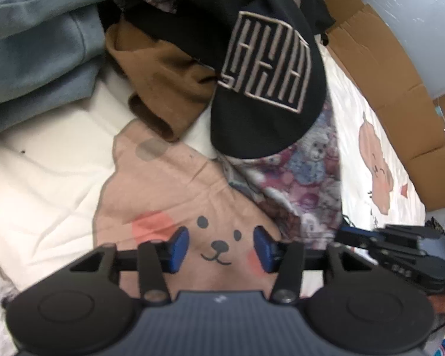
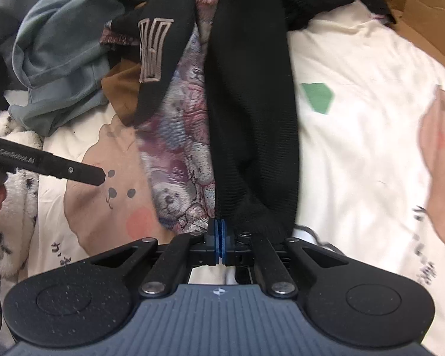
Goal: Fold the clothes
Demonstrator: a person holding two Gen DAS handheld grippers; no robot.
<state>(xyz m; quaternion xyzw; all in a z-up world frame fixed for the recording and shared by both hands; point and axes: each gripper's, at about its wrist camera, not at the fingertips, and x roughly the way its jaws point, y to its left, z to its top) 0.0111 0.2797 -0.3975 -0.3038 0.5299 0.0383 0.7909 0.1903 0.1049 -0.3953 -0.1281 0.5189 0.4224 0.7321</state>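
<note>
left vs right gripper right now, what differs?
Left gripper is open, holding nothing, over the bear print on the bedsheet; right gripper is shut on the black garment. Both have blue pads.

Both wrist views look down closely, sharing the bear-print sheet [image 1: 222, 195] and clothes pile [image 2: 151, 68].

bed sheet [image 2: 356, 124] – white, bear prints | cardboard box [image 1: 400, 95] – brown, at the bed's edge | green patch [image 2: 317, 96] printed on sheet
</note>
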